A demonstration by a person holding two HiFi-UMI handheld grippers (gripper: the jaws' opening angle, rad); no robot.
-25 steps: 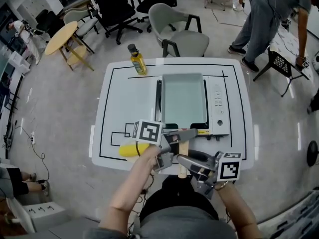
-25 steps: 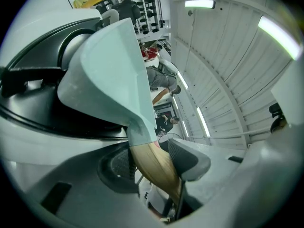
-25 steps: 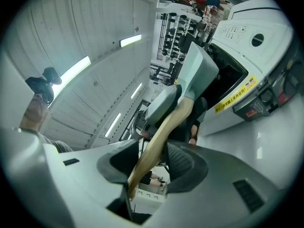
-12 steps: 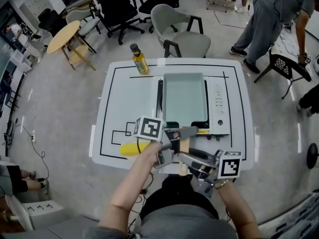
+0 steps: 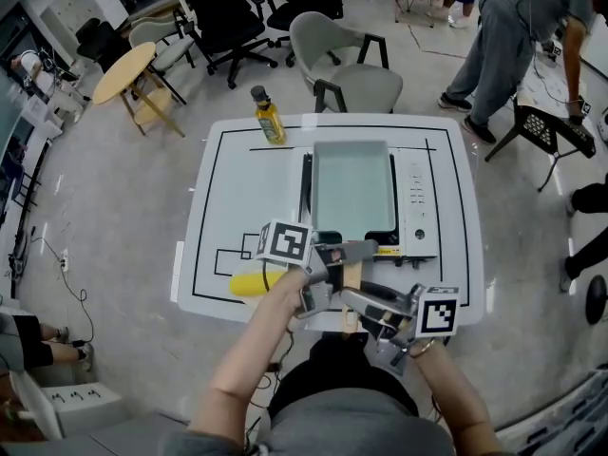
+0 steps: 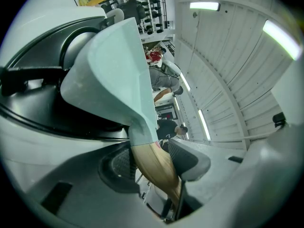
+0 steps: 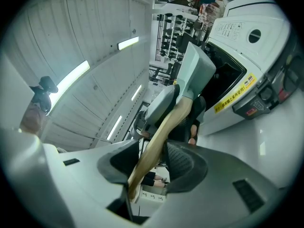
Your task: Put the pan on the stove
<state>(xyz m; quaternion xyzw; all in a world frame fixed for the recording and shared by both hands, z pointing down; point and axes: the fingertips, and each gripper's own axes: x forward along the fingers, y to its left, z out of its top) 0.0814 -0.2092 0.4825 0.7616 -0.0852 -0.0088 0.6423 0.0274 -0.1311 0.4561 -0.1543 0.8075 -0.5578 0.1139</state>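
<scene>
A pale green rectangular pan (image 5: 351, 186) lies over the burner of the white portable stove (image 5: 416, 198) at the middle of the white table (image 5: 237, 198). Its wooden handle (image 5: 350, 278) points toward me over the front edge. My left gripper (image 5: 328, 259) is shut on the handle close to the pan; in the left gripper view the handle (image 6: 154, 163) runs between the two dark pads (image 6: 116, 163). My right gripper (image 5: 369, 309) is shut on the handle's near end, and in the right gripper view the handle (image 7: 159, 137) leads up to the pan (image 7: 194, 72) and the stove (image 7: 247, 42).
A yellow oil bottle (image 5: 267, 117) stands at the table's back left. A yellow object (image 5: 249, 283) lies at the front left beside my left hand. Chairs (image 5: 347, 60) stand behind the table, a round wooden table (image 5: 122, 72) at the far left, and a person (image 5: 513, 36) at the back right.
</scene>
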